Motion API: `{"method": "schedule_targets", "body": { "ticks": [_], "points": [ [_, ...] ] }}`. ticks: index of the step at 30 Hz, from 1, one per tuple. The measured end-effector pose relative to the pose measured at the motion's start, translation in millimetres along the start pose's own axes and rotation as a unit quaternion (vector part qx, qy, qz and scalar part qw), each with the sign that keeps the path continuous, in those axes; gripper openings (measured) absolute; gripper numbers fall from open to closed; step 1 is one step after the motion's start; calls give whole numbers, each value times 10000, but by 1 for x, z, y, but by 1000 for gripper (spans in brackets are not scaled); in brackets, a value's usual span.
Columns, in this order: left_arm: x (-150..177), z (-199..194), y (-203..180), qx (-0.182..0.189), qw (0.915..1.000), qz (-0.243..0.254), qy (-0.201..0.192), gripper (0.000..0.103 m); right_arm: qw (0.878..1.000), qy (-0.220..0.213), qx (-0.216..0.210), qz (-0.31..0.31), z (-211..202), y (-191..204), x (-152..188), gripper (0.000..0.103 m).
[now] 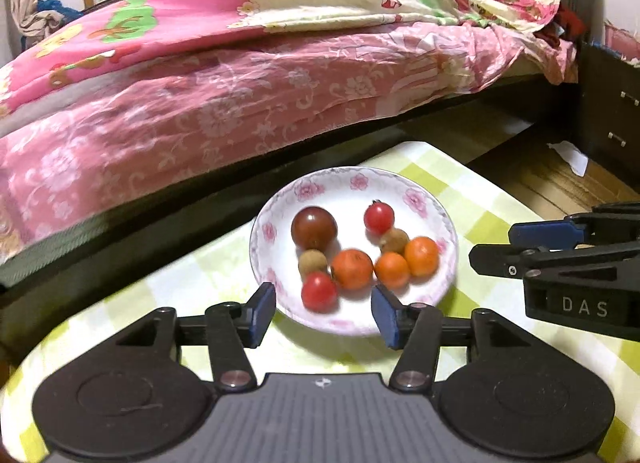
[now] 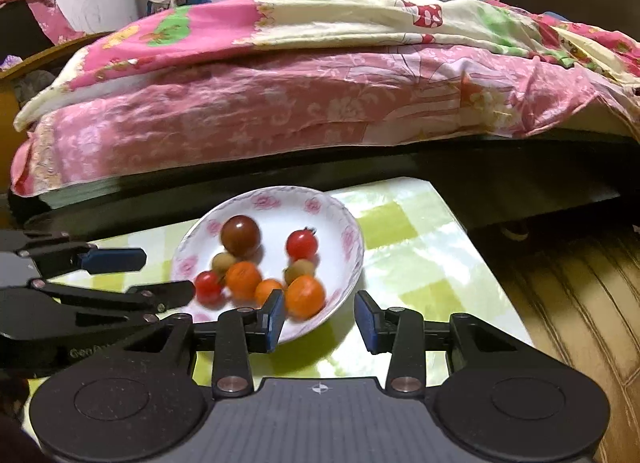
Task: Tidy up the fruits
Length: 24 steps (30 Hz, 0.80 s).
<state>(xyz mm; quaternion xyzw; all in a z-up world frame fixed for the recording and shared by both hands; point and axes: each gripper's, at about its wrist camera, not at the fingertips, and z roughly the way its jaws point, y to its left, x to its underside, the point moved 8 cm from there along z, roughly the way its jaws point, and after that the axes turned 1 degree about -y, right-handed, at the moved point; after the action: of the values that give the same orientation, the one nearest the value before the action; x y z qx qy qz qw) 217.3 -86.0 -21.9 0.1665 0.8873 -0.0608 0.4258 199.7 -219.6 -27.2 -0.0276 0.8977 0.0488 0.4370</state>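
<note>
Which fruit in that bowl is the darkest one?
The big brownish-maroon tomato at the bowl's far left. The other two tomatoes are smaller and bright red.

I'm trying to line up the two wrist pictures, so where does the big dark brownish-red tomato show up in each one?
Left wrist view: the dark tomato lies in the upper left of the plate, just above centre of the picture.
Right wrist view: the dark tomato lies at the plate's upper middle, left of the picture's centre.
Shared landmark: the small red tomato with a stem sits to its right in both.
</note>
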Motion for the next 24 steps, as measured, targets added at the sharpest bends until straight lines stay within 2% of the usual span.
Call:
{"method": "schedule_targets", "body": {
  "ticks": [15,24],
  "points": [
    [27,-47,4,-181,9991,-379,-108,79,9999,-70,-16,96,-44,19,23,36],
    [45,-70,8,-495,9981,-337,-106,88,9999,-114,-79,26,-60,38,30,37]
  ]
}}
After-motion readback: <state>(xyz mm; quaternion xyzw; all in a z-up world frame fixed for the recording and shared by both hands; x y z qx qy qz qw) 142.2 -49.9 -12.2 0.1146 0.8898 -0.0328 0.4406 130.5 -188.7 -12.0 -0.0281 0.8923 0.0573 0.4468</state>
